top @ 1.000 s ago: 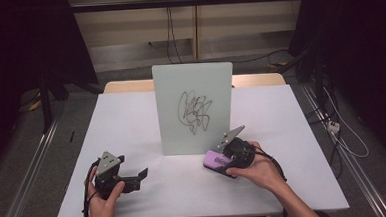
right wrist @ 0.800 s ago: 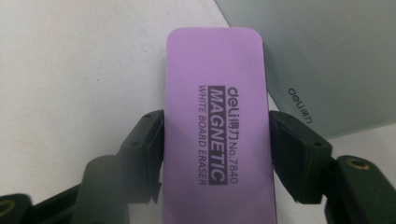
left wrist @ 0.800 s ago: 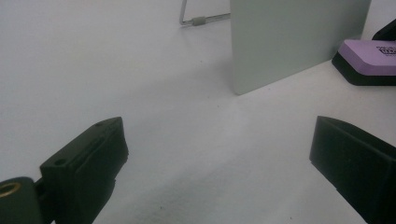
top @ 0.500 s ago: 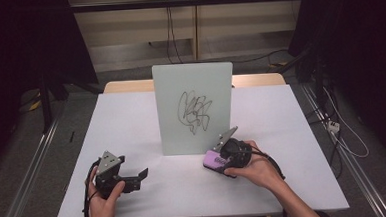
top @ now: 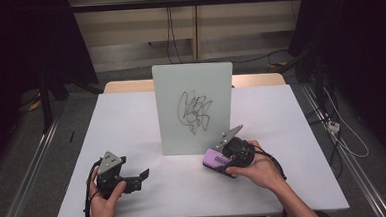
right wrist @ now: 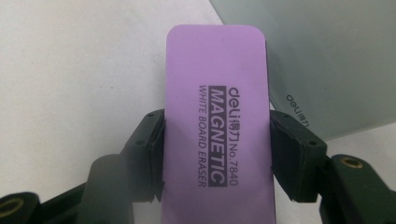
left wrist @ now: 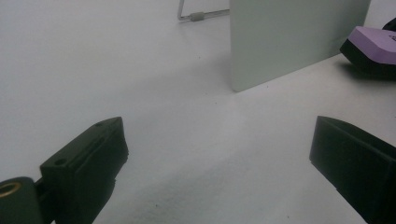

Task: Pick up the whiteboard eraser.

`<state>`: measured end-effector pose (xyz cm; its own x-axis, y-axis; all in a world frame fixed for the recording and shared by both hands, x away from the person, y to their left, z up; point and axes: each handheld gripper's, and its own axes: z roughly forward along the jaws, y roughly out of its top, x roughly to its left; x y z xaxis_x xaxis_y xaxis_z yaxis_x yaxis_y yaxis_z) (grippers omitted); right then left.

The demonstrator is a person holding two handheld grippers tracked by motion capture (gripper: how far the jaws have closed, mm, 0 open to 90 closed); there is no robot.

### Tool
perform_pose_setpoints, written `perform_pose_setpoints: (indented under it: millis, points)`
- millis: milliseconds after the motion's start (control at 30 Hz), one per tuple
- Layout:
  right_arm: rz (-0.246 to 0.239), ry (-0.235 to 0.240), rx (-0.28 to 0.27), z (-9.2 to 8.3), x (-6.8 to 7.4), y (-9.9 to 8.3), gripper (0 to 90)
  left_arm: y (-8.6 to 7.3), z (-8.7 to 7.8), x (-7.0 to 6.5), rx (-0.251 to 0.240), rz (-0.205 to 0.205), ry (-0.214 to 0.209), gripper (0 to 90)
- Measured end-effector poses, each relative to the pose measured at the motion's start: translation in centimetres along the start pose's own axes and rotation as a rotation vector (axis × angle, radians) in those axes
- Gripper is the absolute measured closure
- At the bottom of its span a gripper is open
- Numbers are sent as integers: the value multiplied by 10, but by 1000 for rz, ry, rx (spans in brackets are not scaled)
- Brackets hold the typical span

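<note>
eraser: purple rectangular foam whiteboard eraser with a black felt base [right wrist: 217, 126], lying low over the white table [top: 131, 116] just in front of the board's lower right corner; also seen in the high view [top: 216, 159]
eraser long axis: runs straight away from the right gripper, along the line of its jaws, with the far short end pointing at the board's foot (printed label reads lengthwise)
right gripper [top: 229, 159]: jaws have just been closing and now press on the eraser's two long sides, at about its middle, so the eraser is clamped across its narrow width
board: pale grey-green upright whiteboard panel [top: 193, 108] with a black scribble [top: 195, 111] at its centre, standing mid-table
key relation: the scribble lies up and to the left of the held eraser, and the felt face looks downward at the table, not at the board; judged, the wrist must tip the eraser up before it can wipe
left gripper [top: 134, 179]: jaws spread wide with nothing between them, resting low at the front left, well apart from the board
nearer hand: the right, close beside the board; the left is farther off
next step (judgement): lift and turn the eraser to the scribble
</note>
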<state>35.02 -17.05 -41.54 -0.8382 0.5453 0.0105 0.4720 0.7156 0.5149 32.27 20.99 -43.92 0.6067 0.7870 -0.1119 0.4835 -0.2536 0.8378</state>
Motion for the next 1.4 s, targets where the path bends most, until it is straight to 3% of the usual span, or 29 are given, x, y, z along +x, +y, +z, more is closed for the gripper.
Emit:
perform_pose_setpoints:
  millis: [300,500,600,833,1133,1400]
  points:
    - [18,-26,-79,-5,3,-6,413,-2,-4,6,-3,-26,2,43]
    - [41,-36,-121,-10,4,-7,413,-2,-7,7,-7,-26,4,43]
    - [68,-18,-124,-9,2,-8,413,-1,-5,7,-2,-17,8,43]
    - [81,-30,-207,-16,0,-6,413,-4,-2,5,14,-16,-1,44]
    - [64,-40,-284,-21,0,-4,414,-6,-6,5,10,-12,8,44]
    - [50,-78,-344,-31,3,-4,414,-5,-5,6,19,-19,4,44]
